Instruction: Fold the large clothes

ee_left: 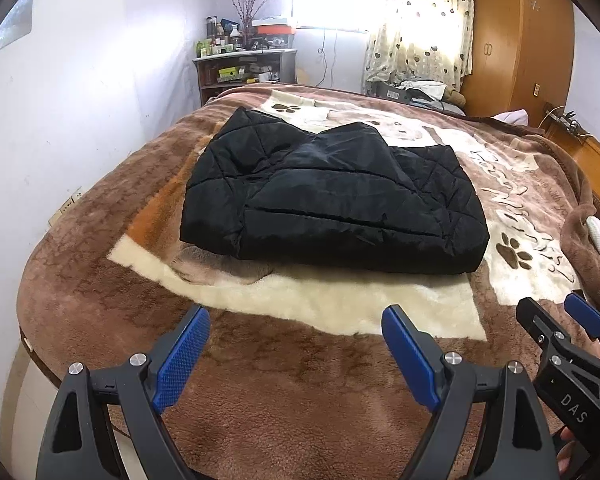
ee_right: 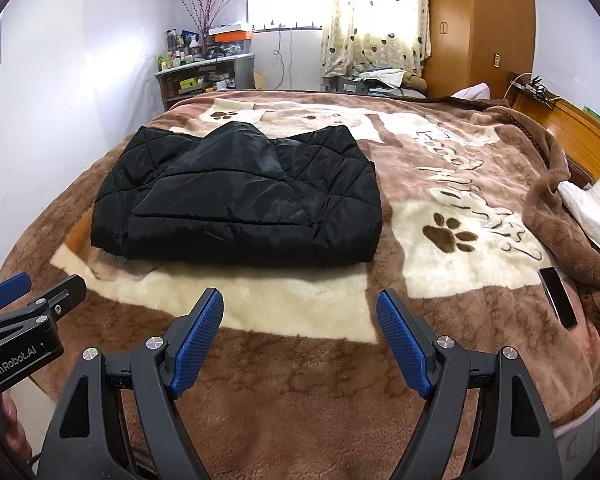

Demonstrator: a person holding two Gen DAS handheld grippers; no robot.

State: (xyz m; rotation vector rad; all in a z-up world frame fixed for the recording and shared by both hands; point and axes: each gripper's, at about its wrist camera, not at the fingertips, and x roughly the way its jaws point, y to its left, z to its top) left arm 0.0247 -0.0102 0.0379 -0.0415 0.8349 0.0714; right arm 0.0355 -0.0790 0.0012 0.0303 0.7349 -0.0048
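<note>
A black quilted jacket lies folded into a thick rectangle on the bed; it also shows in the right wrist view. My left gripper is open and empty, held above the blanket in front of the jacket's near edge. My right gripper is open and empty, also short of the jacket and to the right of the left one. Each gripper shows at the edge of the other's view: the right gripper and the left gripper.
A brown and cream plush blanket with paw prints covers the bed. A dark phone lies on the blanket at the right. A white towel sits by the wooden headboard. A cluttered shelf and a wardrobe stand beyond.
</note>
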